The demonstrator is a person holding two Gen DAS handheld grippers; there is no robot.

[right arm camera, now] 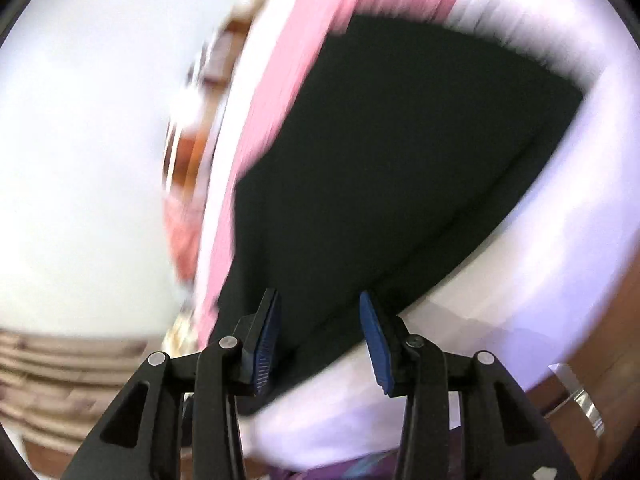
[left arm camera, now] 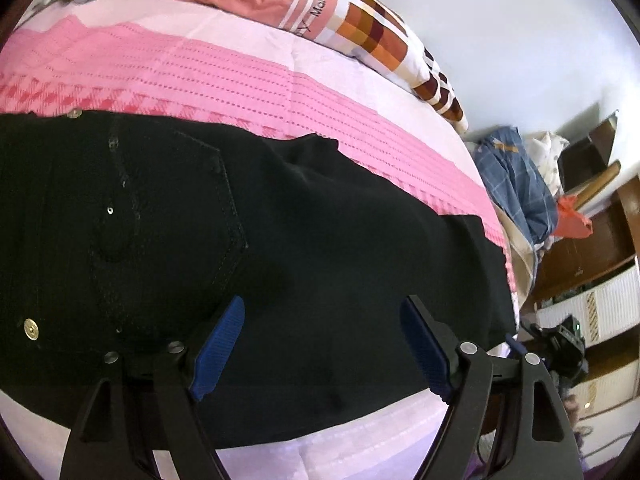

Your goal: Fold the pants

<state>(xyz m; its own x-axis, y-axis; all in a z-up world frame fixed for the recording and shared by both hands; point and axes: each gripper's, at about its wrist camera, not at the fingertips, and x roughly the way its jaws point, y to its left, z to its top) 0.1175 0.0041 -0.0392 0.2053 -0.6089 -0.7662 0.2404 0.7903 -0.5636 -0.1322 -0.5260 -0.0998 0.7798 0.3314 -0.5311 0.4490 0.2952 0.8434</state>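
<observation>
1. The black pants (left arm camera: 248, 248) lie spread flat on the bed, across a pink patterned bedspread (left arm camera: 224, 76). The waist end, with a back pocket (left arm camera: 188, 216) and a brass button (left arm camera: 31, 328), sits at the left of the left wrist view; the leg portion extends to the right, toward the bed edge.
2. In the right wrist view the pants (right arm camera: 392, 168) appear as a dark, flat shape on the pale sheet (right arm camera: 560, 264). That view is motion-blurred, so seams and folds cannot be resolved.
3. The left gripper (left arm camera: 322, 346) hovers over the near edge of the pants. Its jaws stand wide apart, and the blue pads (left arm camera: 218, 346) hold nothing. Contact with the fabric cannot be confirmed.
4. The right gripper (right arm camera: 320, 344) is positioned at the near edge of the pants. Its jaws are partly spread, with a clear gap between the blue pads (right arm camera: 266, 350); no fabric is clamped.
5. The right gripper also shows at the right edge of the left wrist view, beyond the leg end of the pants.
6. A pillow (left arm camera: 372, 28) with an orange-and-brown check pattern lies at the far side of the bed.
7. A pile of clothes, including a blue checked garment (left arm camera: 516, 184), sits beside the bed, near wooden furniture (left arm camera: 592, 240).
</observation>
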